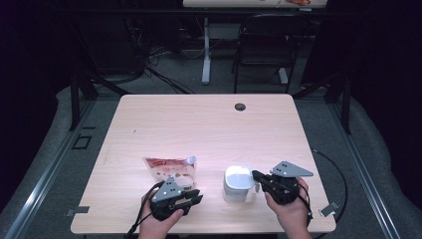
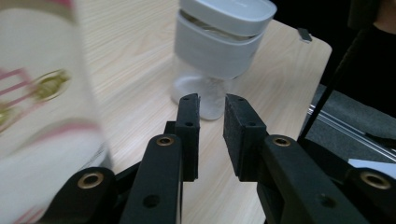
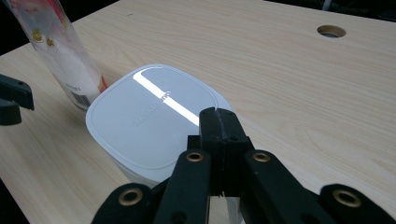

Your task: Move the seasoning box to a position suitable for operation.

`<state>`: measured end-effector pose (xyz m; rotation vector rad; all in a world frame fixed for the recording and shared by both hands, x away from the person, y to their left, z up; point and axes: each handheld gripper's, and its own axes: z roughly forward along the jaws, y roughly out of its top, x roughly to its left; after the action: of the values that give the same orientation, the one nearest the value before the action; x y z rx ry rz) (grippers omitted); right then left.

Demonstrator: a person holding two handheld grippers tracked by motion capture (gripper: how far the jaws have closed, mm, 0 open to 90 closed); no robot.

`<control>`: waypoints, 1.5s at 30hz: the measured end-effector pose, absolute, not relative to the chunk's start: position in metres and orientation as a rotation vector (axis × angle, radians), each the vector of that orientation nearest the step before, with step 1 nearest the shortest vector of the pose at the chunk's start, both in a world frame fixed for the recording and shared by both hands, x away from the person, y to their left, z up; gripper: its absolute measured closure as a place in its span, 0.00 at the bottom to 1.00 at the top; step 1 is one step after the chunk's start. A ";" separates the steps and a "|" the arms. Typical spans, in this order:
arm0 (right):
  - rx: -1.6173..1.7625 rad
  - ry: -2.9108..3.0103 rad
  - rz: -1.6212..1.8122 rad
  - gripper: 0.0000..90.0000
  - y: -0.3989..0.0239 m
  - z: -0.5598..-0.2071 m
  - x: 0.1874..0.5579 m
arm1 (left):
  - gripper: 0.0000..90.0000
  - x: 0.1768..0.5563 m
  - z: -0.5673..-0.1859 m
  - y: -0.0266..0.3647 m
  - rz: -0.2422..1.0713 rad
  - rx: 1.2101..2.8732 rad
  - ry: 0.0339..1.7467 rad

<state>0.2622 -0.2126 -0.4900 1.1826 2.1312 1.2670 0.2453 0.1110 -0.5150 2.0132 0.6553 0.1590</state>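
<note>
White plastic lidded canister with a clear lower body (image 1: 238, 183) stands upright near the front edge of the light wood-grain table (image 1: 209, 124), right of centre. Soft red-and-white printed refill pouch with a white spout (image 1: 171, 169) sits just beside it at its 9 o'clock; whether it lies flat or leans can't be told.

Right gripper (image 1: 259, 176) comes in from the canister's 3 o'clock, tips at the lid edge. In the right gripper view its jaws are pressed together with no gap, reaching over the lid's near rim (image 3: 154, 116); nothing visibly pinched between them, though contact with the lid rim can't be ruled out.

Left gripper (image 1: 191, 197) is at the pouch's 6 o'clock. In the left gripper view the jaws stand slightly spread, empty, aimed at the canister's clear base (image 2: 205, 93), with the pouch (image 2: 42, 116) blurred beside them.

Handling, judged: canister rigid, smooth, probably slippery and light; lid looks raised from the body on one side, so likely a flip lid — best held around the body, with the lid lifted at its rim. Pouch soft, deformable; grip a sealed edge or the spout.

Contents: canister's inside not readable; the pouch looks partly filled.
</note>
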 end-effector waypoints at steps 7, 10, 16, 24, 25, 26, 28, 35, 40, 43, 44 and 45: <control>1.186 2.136 1.262 1.00 -0.215 -0.490 0.262 | 0.88 0.250 -0.514 0.091 0.161 2.028 0.640; 1.195 2.131 1.264 1.00 -0.215 -0.491 0.262 | 0.89 0.253 -0.512 0.085 0.166 2.030 0.636; 1.210 2.133 1.275 1.00 -0.217 -0.491 0.263 | 0.90 0.259 -0.511 0.074 0.160 2.024 0.633; 1.214 2.133 1.279 1.00 -0.218 -0.491 0.263 | 0.91 0.263 -0.511 0.061 0.145 2.035 0.612; 1.214 2.133 1.279 1.00 -0.218 -0.491 0.263 | 0.91 0.263 -0.511 0.061 0.145 2.035 0.612; 1.216 2.133 1.284 1.00 -0.218 -0.492 0.264 | 0.91 0.263 -0.511 0.058 0.143 2.030 0.611; 1.216 2.132 1.285 1.00 -0.218 -0.492 0.264 | 0.92 0.264 -0.509 0.056 0.146 2.032 0.601; 1.217 2.132 1.291 1.00 -0.218 -0.492 0.264 | 0.94 0.267 -0.508 0.052 0.159 2.034 0.596; 1.221 2.132 1.298 1.00 -0.219 -0.492 0.264 | 0.95 0.267 -0.507 0.049 0.166 2.026 0.597; 1.219 2.131 1.295 1.00 -0.219 -0.492 0.264 | 0.95 0.267 -0.504 0.048 0.168 2.018 0.593; 1.218 2.132 1.297 1.00 -0.220 -0.492 0.264 | 0.95 0.267 -0.503 0.048 0.176 2.017 0.596; 1.219 2.131 1.300 1.00 -0.220 -0.492 0.264 | 0.95 0.268 -0.502 0.048 0.170 2.014 0.593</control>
<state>0.2635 -0.2196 -0.4923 1.2189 2.1307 1.3005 0.2677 0.0477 -0.5019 2.0144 0.5931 0.1696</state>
